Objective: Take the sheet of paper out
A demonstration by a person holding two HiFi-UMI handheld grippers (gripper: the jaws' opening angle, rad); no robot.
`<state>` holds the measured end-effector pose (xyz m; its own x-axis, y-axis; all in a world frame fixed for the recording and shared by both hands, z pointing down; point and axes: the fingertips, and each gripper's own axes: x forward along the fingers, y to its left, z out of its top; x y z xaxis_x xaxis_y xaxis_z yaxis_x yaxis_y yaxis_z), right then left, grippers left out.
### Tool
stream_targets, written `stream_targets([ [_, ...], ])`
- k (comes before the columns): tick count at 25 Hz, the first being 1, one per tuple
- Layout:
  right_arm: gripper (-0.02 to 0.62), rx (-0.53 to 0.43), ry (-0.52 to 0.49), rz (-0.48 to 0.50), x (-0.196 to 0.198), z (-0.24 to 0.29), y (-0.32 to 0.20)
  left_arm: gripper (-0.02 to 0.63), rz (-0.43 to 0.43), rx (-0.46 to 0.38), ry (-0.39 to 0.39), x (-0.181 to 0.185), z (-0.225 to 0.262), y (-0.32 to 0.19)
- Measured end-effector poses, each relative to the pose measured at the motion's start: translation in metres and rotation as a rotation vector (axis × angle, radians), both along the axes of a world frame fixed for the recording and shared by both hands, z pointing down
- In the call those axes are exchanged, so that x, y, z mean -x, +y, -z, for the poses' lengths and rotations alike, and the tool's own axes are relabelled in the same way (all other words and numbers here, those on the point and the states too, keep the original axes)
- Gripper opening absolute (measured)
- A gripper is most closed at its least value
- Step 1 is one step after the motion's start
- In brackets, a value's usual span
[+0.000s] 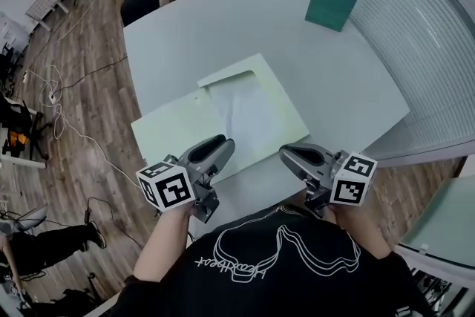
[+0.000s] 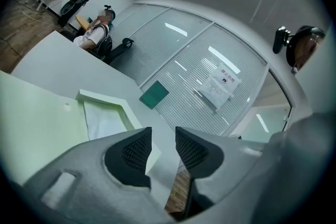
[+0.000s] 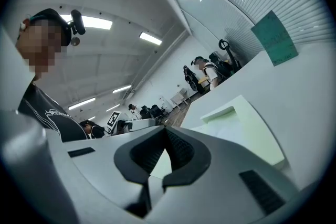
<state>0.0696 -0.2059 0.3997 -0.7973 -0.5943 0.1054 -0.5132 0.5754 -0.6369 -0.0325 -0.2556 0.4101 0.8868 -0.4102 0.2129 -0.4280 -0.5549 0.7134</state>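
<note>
The sheet of paper (image 1: pixel 249 111) lies just ahead, seemingly nearer the empty, part-open left gripper (image 1: pixel 225 145) than the closed right gripper (image 1: pixel 286 153).

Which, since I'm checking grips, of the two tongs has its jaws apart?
The grey left tongs: a clear gap separates their jaws, with nothing held. The grey right tongs have their tips pressed together.

Right tongs (image 3: pixel 165 132) — tips met, nothing gripped. Pale green folder (image 3: pixel 262 136) — open on the grey counter (image 3: pixel 310 92), white sheet of paper (image 3: pixel 227 129) inside. Green book (image 3: pixel 273 36), far right. Seated person (image 3: pixel 207 73), far end.
</note>
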Motion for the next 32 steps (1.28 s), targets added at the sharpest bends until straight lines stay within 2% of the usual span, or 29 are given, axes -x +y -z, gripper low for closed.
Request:
stream_targets([
  [4,0.006,0.015,-0.006,0.024,-0.004,-0.004,-0.012,0.166,0.059,0.036,-0.012,0.003,-0.013,-0.014],
  [7,0.006,0.027,-0.013,0.05,-0.01,-0.006,-0.028,0.182,0.093,0.049,-0.059,0.001,-0.028,-0.027],
  [16,0.006,0.09,-0.019,0.128,-0.027,-0.029,-0.07,0.184,0.18,0.13,-0.14,0.0,-0.077,-0.062],
  [21,0.006,0.115,-0.03,0.149,-0.041,-0.042,-0.089,0.184,0.197,0.137,-0.212,-0.007,-0.108,-0.078],
  [32,0.006,0.137,-0.029,0.181,-0.054,-0.052,-0.11,0.184,0.24,0.224,-0.289,-0.003,-0.16,-0.094],
])
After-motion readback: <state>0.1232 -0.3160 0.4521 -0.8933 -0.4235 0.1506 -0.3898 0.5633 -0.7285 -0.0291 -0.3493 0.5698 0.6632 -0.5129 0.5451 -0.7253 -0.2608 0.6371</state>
